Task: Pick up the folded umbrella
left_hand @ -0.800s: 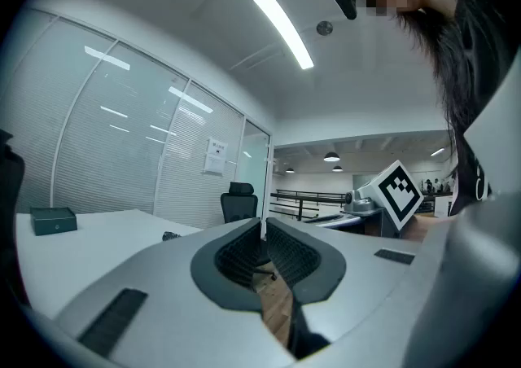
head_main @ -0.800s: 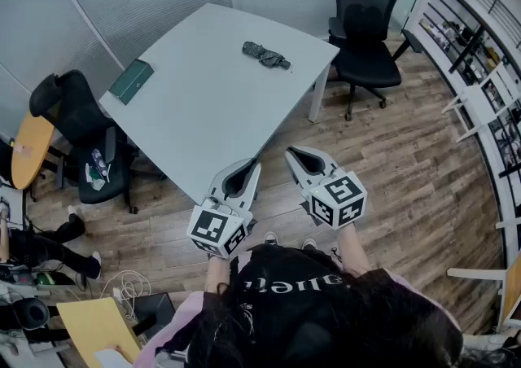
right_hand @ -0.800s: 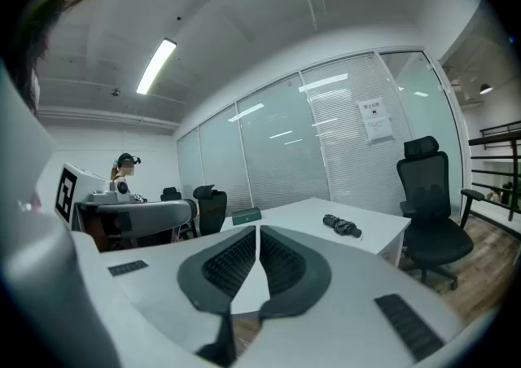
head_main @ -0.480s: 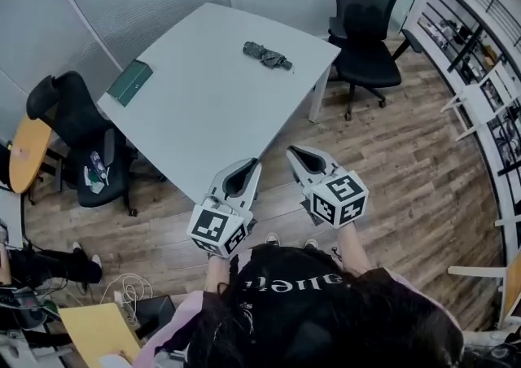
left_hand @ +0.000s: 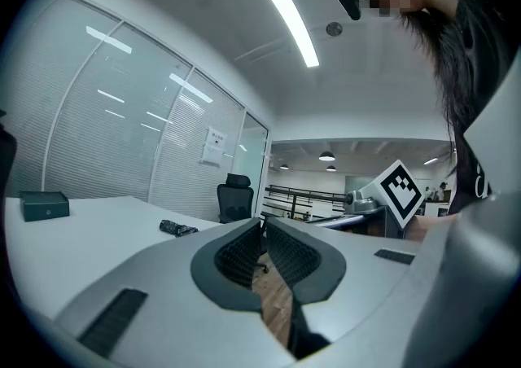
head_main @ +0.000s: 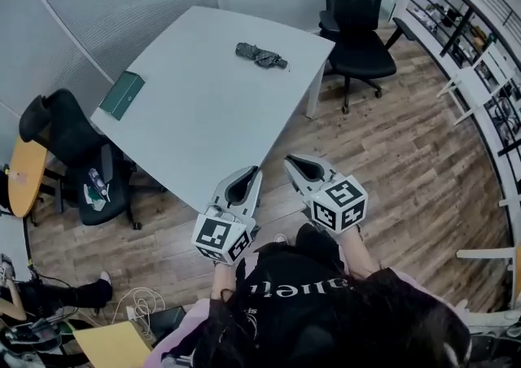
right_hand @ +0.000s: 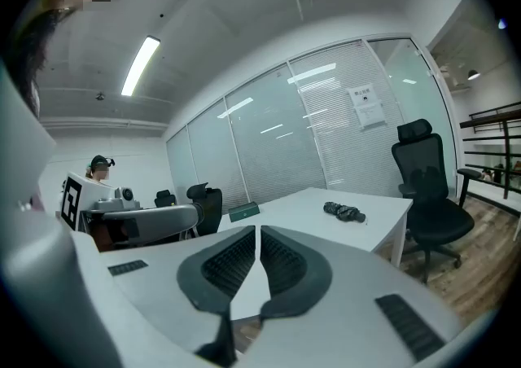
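Observation:
The folded umbrella [head_main: 260,55], dark grey and crumpled, lies near the far right edge of the white table [head_main: 203,106]. It also shows small in the left gripper view as the umbrella [left_hand: 177,228] and in the right gripper view as the umbrella [right_hand: 345,212]. My left gripper [head_main: 254,171] hangs over the table's near corner, jaws shut and empty. My right gripper [head_main: 289,162] is held beside it over the wooden floor, also shut with nothing between its jaws. Both are far short of the umbrella.
A green box [head_main: 123,94] lies at the table's left edge. A black office chair [head_main: 352,24] stands beyond the table's right end, another chair [head_main: 77,155] at its left. Shelving [head_main: 480,57] lines the right wall. A glass partition runs behind the table.
The view has shifted slightly toward the table; both grippers sit a little nearer its near corner. Their jaws stay shut.

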`<state>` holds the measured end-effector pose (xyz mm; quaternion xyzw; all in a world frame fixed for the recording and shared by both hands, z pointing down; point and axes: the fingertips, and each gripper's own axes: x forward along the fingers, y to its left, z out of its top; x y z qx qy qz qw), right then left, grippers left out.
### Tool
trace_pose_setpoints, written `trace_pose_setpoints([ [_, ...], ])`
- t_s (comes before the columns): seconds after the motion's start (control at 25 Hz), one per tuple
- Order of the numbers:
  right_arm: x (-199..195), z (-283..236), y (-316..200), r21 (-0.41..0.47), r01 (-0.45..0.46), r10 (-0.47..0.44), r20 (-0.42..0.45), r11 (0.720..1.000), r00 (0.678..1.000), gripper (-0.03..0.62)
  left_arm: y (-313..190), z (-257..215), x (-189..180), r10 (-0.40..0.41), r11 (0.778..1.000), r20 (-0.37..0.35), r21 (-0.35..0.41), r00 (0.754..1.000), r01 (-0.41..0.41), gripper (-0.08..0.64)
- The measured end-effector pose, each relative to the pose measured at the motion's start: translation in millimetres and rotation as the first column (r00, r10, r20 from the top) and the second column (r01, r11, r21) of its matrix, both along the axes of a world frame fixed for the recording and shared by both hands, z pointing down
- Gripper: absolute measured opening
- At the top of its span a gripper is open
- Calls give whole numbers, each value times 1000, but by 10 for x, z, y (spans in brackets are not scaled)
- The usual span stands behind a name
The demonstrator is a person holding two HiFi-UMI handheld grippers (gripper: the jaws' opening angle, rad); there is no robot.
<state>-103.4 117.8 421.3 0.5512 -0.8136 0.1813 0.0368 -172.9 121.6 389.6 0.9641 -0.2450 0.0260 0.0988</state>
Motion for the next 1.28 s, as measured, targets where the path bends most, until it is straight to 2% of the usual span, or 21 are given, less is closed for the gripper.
trace_pose_setpoints([
  [0.28, 177, 57, -219, -13, -5, 5, 14, 1000, 1000, 32, -203, 70, 186, 10, 1000, 7, -17, 1000, -10, 38],
  [0.6, 620, 120, -847, -8, 63, -63, 26, 998, 998, 32, -784, 115, 591, -71, 997, 19, -15, 997, 71, 38],
  [0.84, 1178, 65, -1412, -11, 121, -121, 22, 993, 992, 32, -1309, 68, 1109, -141, 990, 20, -20, 990, 141, 38],
  [1.28, 2100, 106, -2098, -12, 177, -176, 70, 984, 982, 32, -1932, 81, 2030, -197, 980, 76, -24, 978, 199, 38],
])
